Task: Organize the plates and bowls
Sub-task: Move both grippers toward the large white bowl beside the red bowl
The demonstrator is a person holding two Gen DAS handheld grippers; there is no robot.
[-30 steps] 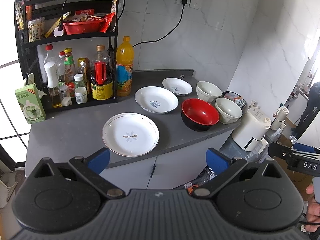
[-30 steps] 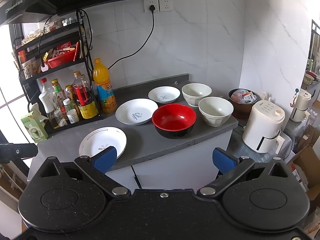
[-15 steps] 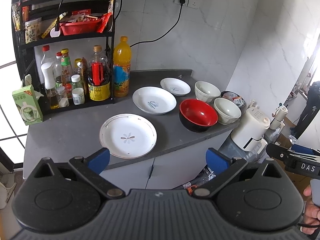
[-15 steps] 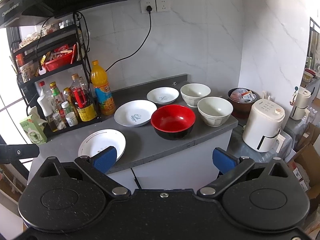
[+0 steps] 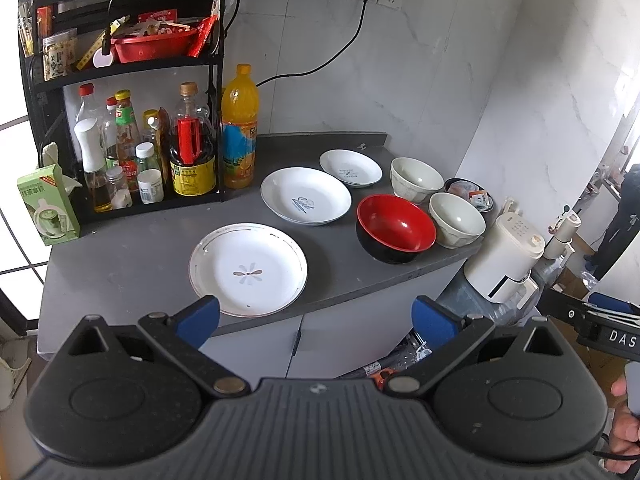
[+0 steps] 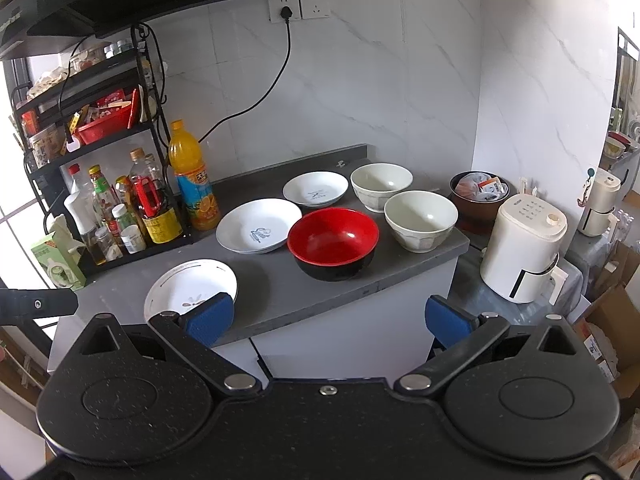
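Note:
On the grey counter (image 5: 120, 264) lie three white plates: a flower-marked plate (image 5: 248, 269) nearest me, a larger plate (image 5: 306, 201) behind it and a small plate (image 5: 351, 167) at the back. A red bowl with a black outside (image 5: 395, 227) and two cream bowls (image 5: 456, 219) (image 5: 416, 179) stand to the right. My left gripper (image 5: 316, 318) is open, short of the counter's front edge. My right gripper (image 6: 328, 318) is open too, facing the red bowl (image 6: 333, 240) from in front of the counter (image 6: 400, 272). Neither holds anything.
A black rack (image 5: 120, 64) of sauce bottles and an orange drink bottle (image 5: 239, 128) stand at the counter's back left, with a green box (image 5: 47, 212) beside it. A white appliance (image 6: 524, 248) and a dark bowl of packets (image 6: 479, 192) sit lower to the right.
Both views have shifted slightly; the counter sits a little lower and further left in the left wrist view. The dishes have not moved, and both grippers stay open.

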